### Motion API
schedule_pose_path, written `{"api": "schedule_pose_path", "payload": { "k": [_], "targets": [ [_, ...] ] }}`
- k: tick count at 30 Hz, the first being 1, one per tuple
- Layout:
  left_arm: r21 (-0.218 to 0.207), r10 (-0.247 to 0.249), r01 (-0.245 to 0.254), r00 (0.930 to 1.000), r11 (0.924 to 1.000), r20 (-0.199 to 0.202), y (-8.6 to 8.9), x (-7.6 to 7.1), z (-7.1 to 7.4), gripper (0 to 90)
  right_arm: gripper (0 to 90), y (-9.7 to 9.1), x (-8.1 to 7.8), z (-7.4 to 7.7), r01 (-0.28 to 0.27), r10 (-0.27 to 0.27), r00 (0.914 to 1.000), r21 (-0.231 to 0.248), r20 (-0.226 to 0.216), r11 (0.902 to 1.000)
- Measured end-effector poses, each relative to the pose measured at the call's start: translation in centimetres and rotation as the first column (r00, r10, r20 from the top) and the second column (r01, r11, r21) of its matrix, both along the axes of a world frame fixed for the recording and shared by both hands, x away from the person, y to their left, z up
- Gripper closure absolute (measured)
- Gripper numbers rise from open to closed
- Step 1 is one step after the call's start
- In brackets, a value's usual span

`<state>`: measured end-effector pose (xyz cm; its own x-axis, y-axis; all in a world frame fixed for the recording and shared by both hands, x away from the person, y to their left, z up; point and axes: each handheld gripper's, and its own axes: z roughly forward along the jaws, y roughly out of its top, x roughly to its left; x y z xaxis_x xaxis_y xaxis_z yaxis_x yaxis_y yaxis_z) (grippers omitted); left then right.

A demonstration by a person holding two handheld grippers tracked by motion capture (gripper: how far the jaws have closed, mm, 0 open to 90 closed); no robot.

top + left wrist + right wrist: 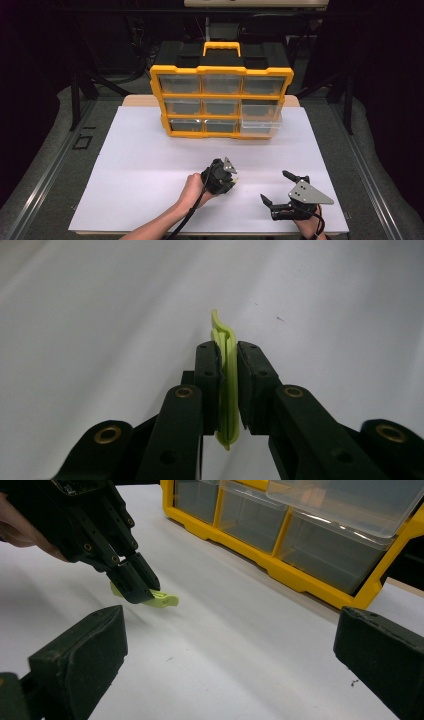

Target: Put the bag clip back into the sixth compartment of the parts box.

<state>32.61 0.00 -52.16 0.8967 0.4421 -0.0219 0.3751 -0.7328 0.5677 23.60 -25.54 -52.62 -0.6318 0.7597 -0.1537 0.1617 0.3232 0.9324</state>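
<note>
Between my left claw's [228, 390] closed jaws I pinch the thin lime-green plastic clip [227, 385] edge-on, just above the white tabletop [100, 340], while my right claw [225, 665] waits wide open, empty, ready to assist.

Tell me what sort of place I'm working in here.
Probably a lab or recording bench, not a home: a white board laid over a table as the work surface, a yellow drawer organizer standing on it, and dark stands and cables behind.
</note>
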Motion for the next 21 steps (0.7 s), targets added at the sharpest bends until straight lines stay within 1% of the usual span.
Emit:
{"api": "schedule_pose_path", "payload": {
  "k": [1, 6, 16, 21],
  "targets": [
    [0.000, 0.000, 0.000, 1.0000, 1.0000, -0.006, 0.1, 0.0, 0.1, 80.4, 0.2, 0.0, 0.0, 0.0, 0.000, 0.000, 1.0000, 0.000, 0.000, 1.0000],
    [0.000, 0.000, 0.000, 0.9999, 1.0000, -0.011, 0.6, 0.2, 0.3, 80.4, 0.2, 0.0, 0.0, 0.0, -0.001, 0.001, 1.0000, 0.001, -0.001, 1.0000],
    [0.021, -0.010, 0.010, 0.9997, 0.9997, -0.022, 1.4, 0.9, 0.7, 80.3, 0.2, 0.0, 0.0, 0.0, -0.001, 0.001, 1.0000, 0.000, 0.000, 1.0000],
    [0.017, -0.017, 0.018, 0.9995, 0.9997, -0.027, 1.8, 1.2, 1.0, 80.3, 0.3, 0.0, 0.0, 0.0, -0.001, 0.001, 1.0000, 0.004, -0.002, 1.0000]
  ]
}}
